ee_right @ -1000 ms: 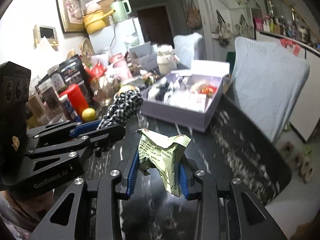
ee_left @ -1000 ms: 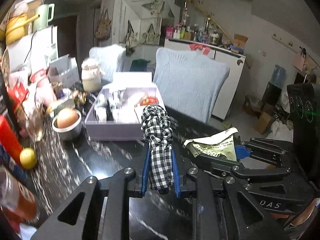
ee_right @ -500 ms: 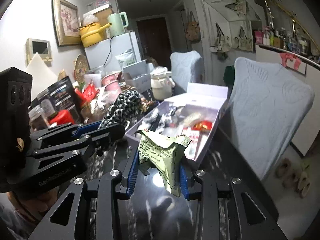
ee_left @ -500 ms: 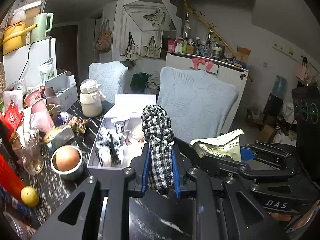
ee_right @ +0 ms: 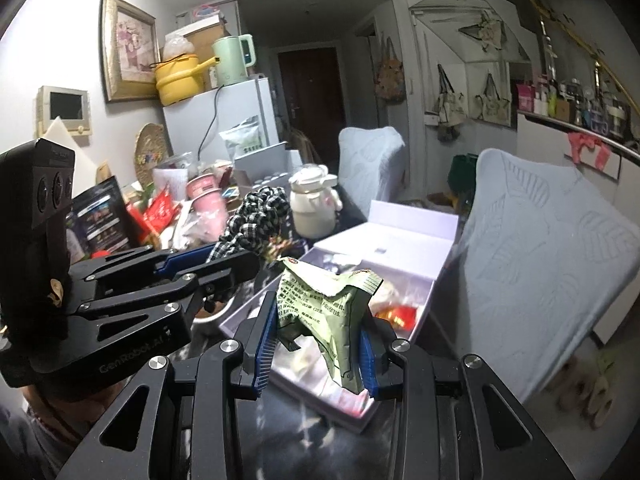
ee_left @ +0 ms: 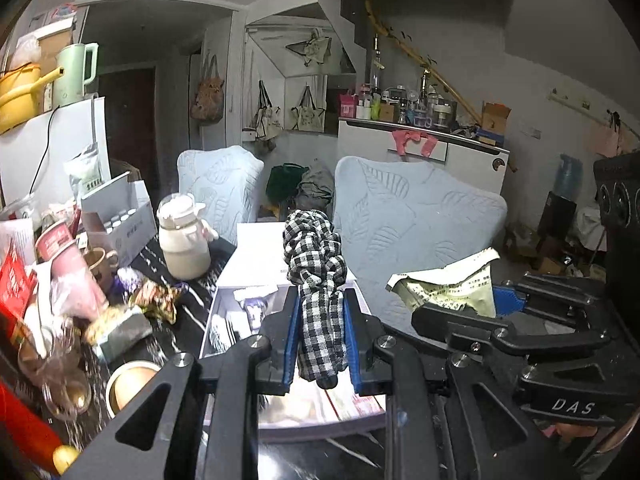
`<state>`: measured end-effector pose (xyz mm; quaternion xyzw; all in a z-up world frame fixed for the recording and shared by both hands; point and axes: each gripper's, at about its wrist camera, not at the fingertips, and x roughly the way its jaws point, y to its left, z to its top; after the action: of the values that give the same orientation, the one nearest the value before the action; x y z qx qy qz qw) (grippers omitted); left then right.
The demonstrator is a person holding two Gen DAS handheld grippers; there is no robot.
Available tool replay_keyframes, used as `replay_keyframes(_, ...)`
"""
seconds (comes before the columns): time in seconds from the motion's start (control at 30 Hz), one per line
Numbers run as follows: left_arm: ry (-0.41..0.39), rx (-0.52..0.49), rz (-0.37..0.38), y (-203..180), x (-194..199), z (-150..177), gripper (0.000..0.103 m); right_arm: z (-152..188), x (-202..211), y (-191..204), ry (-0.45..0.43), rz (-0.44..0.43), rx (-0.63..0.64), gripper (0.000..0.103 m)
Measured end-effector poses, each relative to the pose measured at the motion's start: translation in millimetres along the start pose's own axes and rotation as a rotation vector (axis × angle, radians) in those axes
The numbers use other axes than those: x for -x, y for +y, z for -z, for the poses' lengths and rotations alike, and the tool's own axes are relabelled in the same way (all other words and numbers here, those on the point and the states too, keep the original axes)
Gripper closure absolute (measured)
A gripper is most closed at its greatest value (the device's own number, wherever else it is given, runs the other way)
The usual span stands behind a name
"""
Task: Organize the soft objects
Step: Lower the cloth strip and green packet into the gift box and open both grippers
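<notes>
My left gripper point(ee_left: 319, 332) is shut on a black-and-white checkered knotted cloth point(ee_left: 316, 264), held upright above the open lilac box point(ee_left: 256, 264). The cloth also shows in the right wrist view point(ee_right: 256, 220). My right gripper point(ee_right: 318, 344) is shut on a crumpled green packet point(ee_right: 324, 304), held over the near end of the box point(ee_right: 400, 240). The packet shows at the right of the left wrist view point(ee_left: 448, 284). The box holds several small items, partly hidden by the grippers.
The black marbled table point(ee_left: 192, 304) is crowded on the left: a cream jar point(ee_left: 182, 240), a pink cup point(ee_left: 64, 256), a metal bowl point(ee_left: 128, 380), a red container point(ee_left: 24, 436). Pale blue covered chairs point(ee_left: 416, 216) stand behind and right of the box.
Both grippers have risen and moved forward over the box with their loads. The box now sits lower and nearer under the fingers.
</notes>
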<state>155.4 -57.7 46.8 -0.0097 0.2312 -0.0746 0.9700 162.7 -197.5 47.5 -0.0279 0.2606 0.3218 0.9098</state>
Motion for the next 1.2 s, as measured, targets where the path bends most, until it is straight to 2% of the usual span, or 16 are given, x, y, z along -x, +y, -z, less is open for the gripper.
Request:
replay_keyframes(0.3, -0.012, -0.024, -0.022, 19, -42, -22, 0.083, -26, -35, -21, -0.018, 0.008, 0.012, 0.068)
replay_keyframes(0.43, 0.007, -0.032, -0.029, 28, -61, -25, 0.083, -33, -54, -30, -0.013, 0.007, 0.005, 0.068)
replay_keyframes(0.77, 0.126, -0.052, -0.033, 43, -114, -8, 0.083, -27, -109, -51, 0.054, -0.005, -0.028, 0.068)
replay_keyframes(1.2, 0.323, -0.025, -0.017, 54, -173, 31, 0.083, 6, -170, -81, 0.183, -0.002, -0.073, 0.068)
